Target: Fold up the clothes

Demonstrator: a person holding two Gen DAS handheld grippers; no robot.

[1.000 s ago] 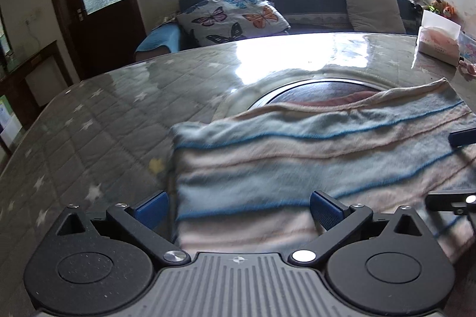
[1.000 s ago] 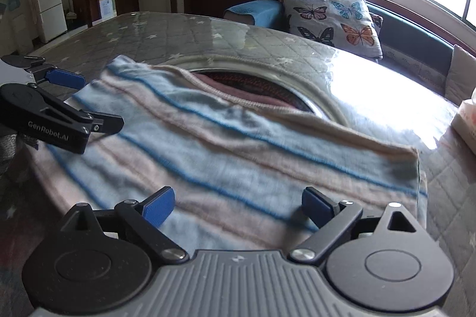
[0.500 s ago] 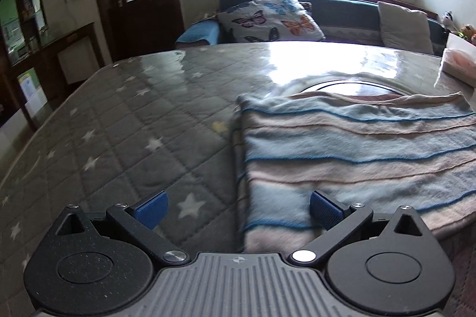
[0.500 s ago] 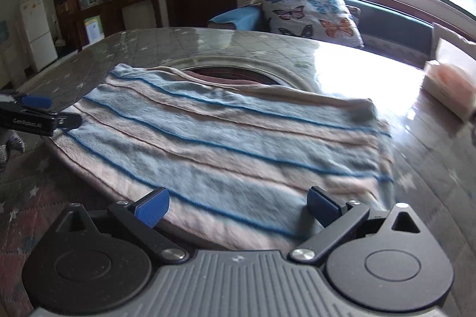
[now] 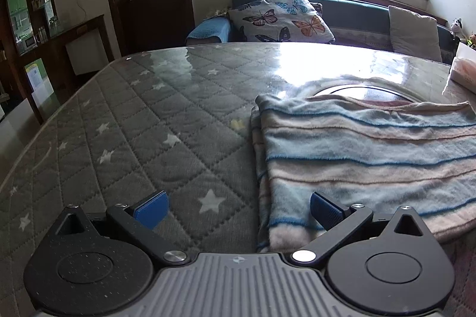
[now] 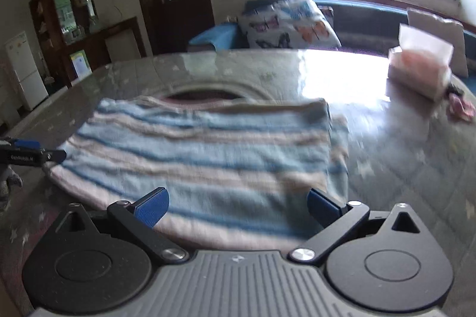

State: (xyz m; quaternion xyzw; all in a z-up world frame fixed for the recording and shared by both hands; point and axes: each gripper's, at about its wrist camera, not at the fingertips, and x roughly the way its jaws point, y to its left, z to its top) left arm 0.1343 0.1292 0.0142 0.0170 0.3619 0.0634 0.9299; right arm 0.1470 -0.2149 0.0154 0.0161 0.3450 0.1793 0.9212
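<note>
A folded fleece garment with blue, pink and cream stripes (image 5: pixel 366 156) lies flat on a grey quilted table cover with white stars (image 5: pixel 142 120). The left gripper (image 5: pixel 236 208) has its jaws spread wide and empty, the garment's left edge between them. The right gripper (image 6: pixel 236 205), in a blurred view, is also spread and empty, its jaws over the garment's near edge by its right corner.

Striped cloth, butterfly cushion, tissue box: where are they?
Striped cloth (image 5: pixel 372 156), left wrist view, middle of its top layer.
Butterfly cushion (image 5: pixel 282 16), left wrist view, its printed face.
Tissue box (image 6: pixel 419 70), right wrist view, its front side.
</note>
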